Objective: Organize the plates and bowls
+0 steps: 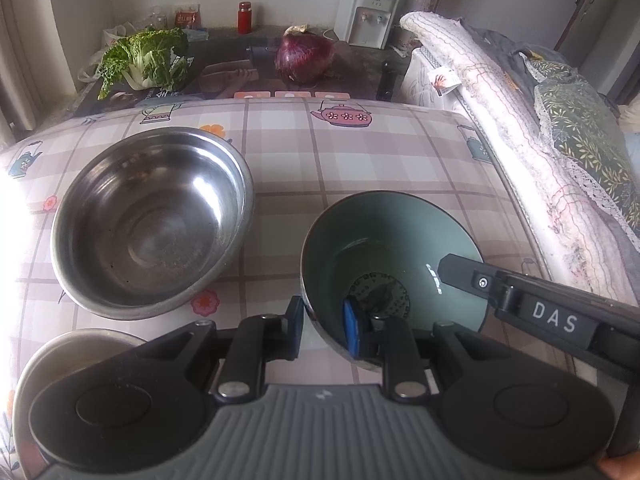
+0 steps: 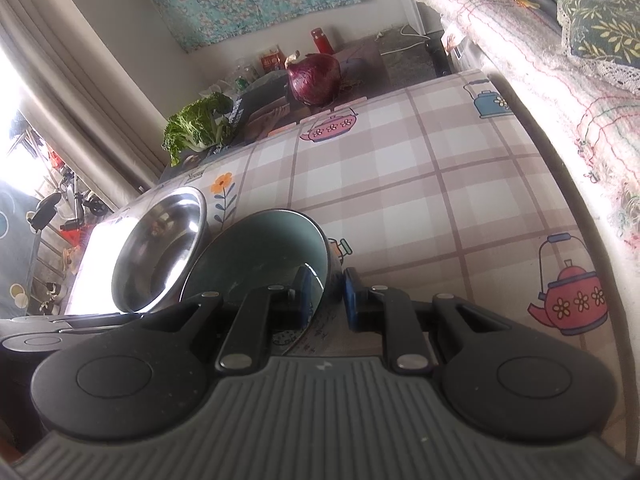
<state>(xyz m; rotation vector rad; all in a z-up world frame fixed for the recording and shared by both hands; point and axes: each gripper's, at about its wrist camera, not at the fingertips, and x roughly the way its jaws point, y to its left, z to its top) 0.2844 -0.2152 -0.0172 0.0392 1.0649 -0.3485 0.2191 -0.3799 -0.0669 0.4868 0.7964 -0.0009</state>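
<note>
Covering the table [image 1: 360, 168] is a plaid cloth printed with teapots and flowers, and past its far edge a darker surface carries a leafy green cabbage [image 1: 146, 60], a big red cabbage [image 1: 305, 58] and a red bottle [image 1: 244, 17]. A water dispenser [image 1: 370, 16] stands against the back wall, floral fabric hangs above, and folded quilts [image 1: 520, 140] run along the right side.

Low over the near edge of the table, the left gripper [image 1: 326, 328] points forward, its jaws astride the near-left rim of the green bowl [image 1: 384, 240]: one blue-padded finger [image 1: 351, 334] is inside the bowl, the other outside, though whether they press the rim cannot be told. From the right, the right gripper [image 2: 326, 296] reaches in, rolled to one side, its jaws straddling the bowl's opposite rim with a small gap visible, so its grip is likewise unclear.

Sitting tilted between the two grippers, the green bowl is just right of a large steel bowl [image 1: 152, 224] that rests on the cloth. A second, smaller steel bowl [image 1: 80, 348] shows at the near-left, partly hidden behind the left gripper's body.
</note>
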